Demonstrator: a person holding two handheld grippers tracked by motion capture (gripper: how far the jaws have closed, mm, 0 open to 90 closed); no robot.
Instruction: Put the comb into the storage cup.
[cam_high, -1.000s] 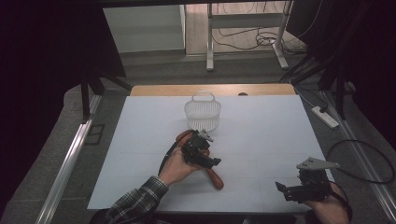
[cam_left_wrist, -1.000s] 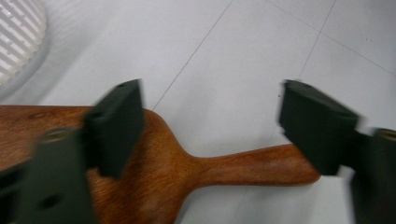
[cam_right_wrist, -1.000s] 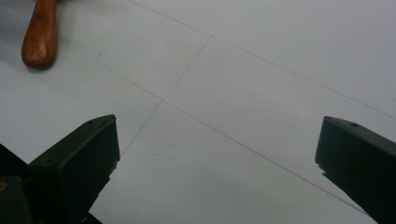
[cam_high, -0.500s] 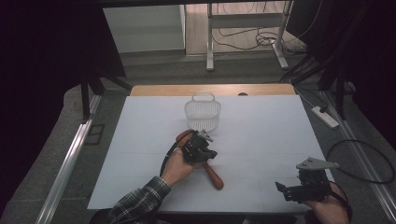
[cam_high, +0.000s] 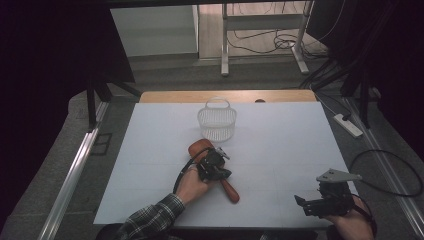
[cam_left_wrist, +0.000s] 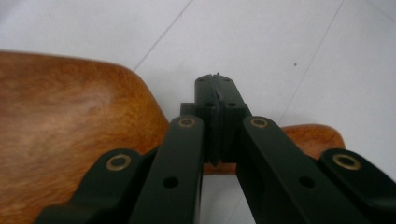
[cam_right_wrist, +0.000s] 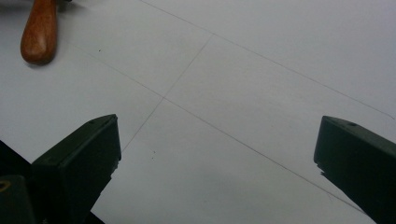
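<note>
A wooden spoon (cam_high: 220, 172) is being lain on the white table (cam_high: 280, 140), just in front of the white mesh basket (cam_high: 216, 122) – bowl end toward the basket, handle toward the person. The left gripper (cam_high: 214, 165) is being held over the spoon's neck by the left hand (cam_high: 192, 184); in the left gripper view its jaws are being pressed fully together, pads meeting w/ nothing seen between them, tips approx. above the spoon (cam_left_wrist: 70, 135) where bowl narrows to handle. Contact w/ the wood can't be told. The right gripper (cam_high: 320, 202) is being held near the table's front-right edge, well apart from the spoon – jaws being kept wide apart over bare table in the right gripper view, handle end (cam_right_wrist: 39, 30) being seen at top left.
</note>
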